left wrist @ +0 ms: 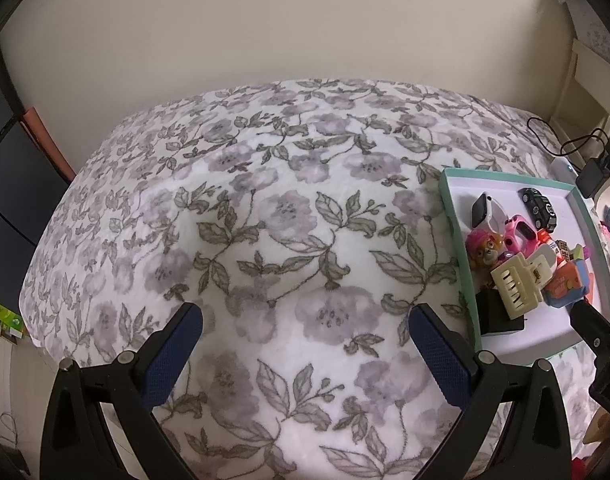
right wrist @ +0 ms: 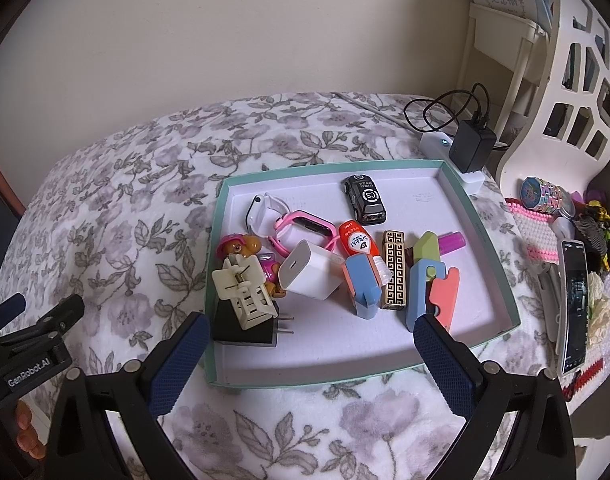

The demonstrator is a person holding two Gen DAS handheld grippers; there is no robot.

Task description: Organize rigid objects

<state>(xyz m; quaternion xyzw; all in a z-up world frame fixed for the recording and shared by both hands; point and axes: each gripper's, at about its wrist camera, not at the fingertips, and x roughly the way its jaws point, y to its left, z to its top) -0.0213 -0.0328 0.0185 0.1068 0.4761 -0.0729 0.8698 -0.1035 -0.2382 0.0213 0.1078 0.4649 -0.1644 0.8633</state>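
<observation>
A teal-rimmed shallow tray lies on a floral blanket and holds several small objects: a black toy car, a pink watch, a white charger cube, a cream hair clip on a black plug, a pup figure, an orange tube, a gold patterned lighter. My right gripper is open and empty at the tray's near edge. My left gripper is open and empty over bare blanket, left of the tray.
A black adapter with cable sits on a white power strip behind the tray. A phone, beads and trinkets lie at the right. A white headboard stands at the far right. The blanket drops off at the left.
</observation>
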